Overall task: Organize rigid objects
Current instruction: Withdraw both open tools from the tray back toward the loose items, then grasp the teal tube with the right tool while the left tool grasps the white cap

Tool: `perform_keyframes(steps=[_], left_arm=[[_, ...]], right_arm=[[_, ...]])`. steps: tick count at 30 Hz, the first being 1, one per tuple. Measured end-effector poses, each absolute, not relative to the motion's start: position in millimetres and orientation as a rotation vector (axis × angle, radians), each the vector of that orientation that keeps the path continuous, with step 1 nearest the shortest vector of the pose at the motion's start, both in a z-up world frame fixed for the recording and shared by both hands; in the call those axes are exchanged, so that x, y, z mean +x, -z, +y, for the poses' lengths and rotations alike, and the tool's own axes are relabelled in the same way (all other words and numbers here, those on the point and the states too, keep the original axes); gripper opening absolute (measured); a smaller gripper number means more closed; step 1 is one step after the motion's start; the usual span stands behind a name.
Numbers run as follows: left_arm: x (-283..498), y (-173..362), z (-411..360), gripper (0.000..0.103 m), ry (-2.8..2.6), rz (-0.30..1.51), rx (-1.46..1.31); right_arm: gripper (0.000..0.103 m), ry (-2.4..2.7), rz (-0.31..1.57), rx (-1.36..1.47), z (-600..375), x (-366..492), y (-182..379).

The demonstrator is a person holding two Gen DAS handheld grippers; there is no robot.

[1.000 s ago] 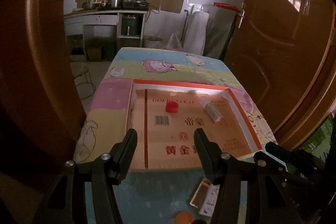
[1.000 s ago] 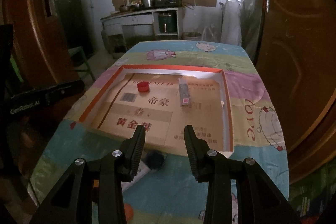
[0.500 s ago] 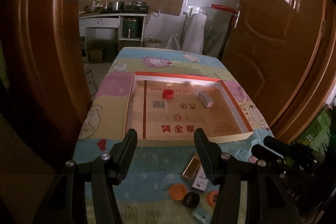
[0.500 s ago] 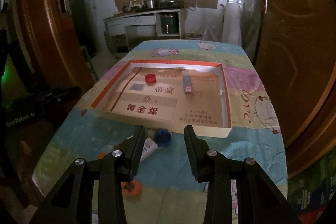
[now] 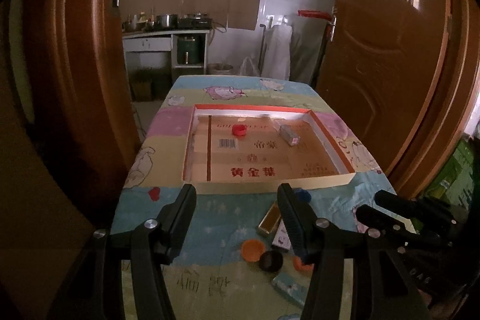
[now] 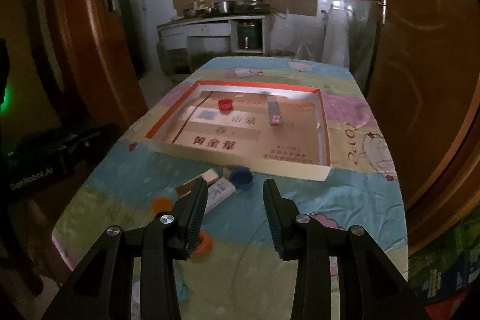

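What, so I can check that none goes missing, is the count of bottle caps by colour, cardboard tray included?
red cap: 1
blue cap: 1
orange caps: 2
black cap: 1
Total: 5

An orange cap (image 5: 302, 263) sat mostly hidden behind the left gripper's (image 5: 237, 200) right finger, and the blue cap (image 5: 303, 194) peeked out just past that fingertip. Another orange cap (image 6: 201, 245) was half covered by the right gripper's (image 6: 235, 194) left finger. The small box (image 6: 274, 111) in the tray (image 6: 240, 153) was blurred, its label unreadable. The pale box (image 5: 289, 291) near the table's front edge was partly covered.
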State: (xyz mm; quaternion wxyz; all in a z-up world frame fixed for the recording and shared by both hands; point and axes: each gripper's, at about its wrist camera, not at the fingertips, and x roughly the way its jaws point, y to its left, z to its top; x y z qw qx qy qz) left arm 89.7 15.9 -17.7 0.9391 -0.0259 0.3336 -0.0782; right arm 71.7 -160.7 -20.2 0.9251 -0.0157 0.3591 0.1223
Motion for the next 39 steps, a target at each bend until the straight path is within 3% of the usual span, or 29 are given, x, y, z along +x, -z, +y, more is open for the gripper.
perform_keyframes(steps=[24,28,39], left_arm=[[19.4,58.1,44.9,0.056,0.148,0.682,-0.074],[15.9,61.7,42.7,0.056,0.185,0.685,-0.075],[-10.0,86.5,-4.4,0.056,0.394,0.661,0.035]], right_arm=[[0.039,-0.514,0.892,-0.198,-102.9,35.0,111.9],[0.022,-0.5,0.907,-0.2,-101.7,39.7,116.8],[0.022,-0.439,0.854,-0.176,-131.8,22.8,101.1]])
